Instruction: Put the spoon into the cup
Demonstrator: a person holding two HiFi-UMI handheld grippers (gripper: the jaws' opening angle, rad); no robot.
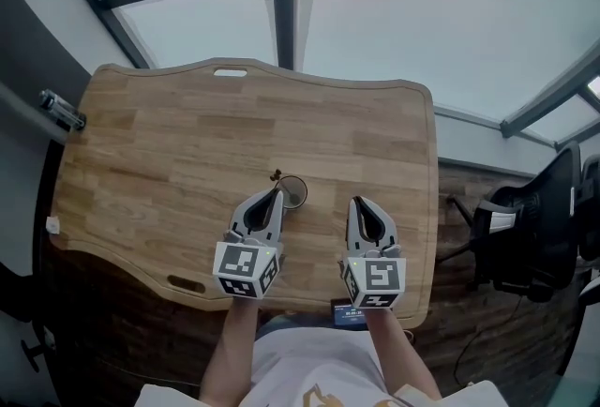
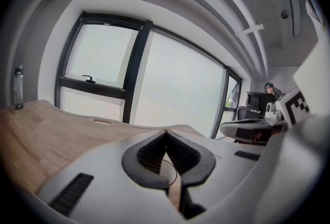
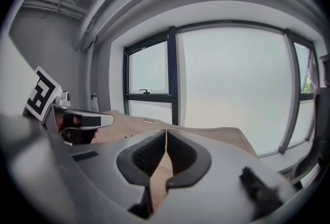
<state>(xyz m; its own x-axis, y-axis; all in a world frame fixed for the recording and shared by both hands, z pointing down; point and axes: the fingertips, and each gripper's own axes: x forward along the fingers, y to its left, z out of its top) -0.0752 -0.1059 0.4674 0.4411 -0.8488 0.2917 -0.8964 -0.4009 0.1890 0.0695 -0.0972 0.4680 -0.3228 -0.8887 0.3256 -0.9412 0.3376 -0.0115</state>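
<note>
Wooden table: one.
Grippers: two. The left gripper and right gripper are both pinched together and empty.
Cup: one, mid-table, at the left tip's 1 o'clock.
Spoon: one, apparently in the cup, handle out at 10 o'clock.
Judged: spoon placed; back off without clipping the cup.

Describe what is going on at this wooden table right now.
A person holds a two-jaw gripper in each hand over a wooden table. The left gripper and the right gripper are both shut and empty. A small cup stands just off the left gripper's tip, with what looks like the spoon standing in it.
</note>
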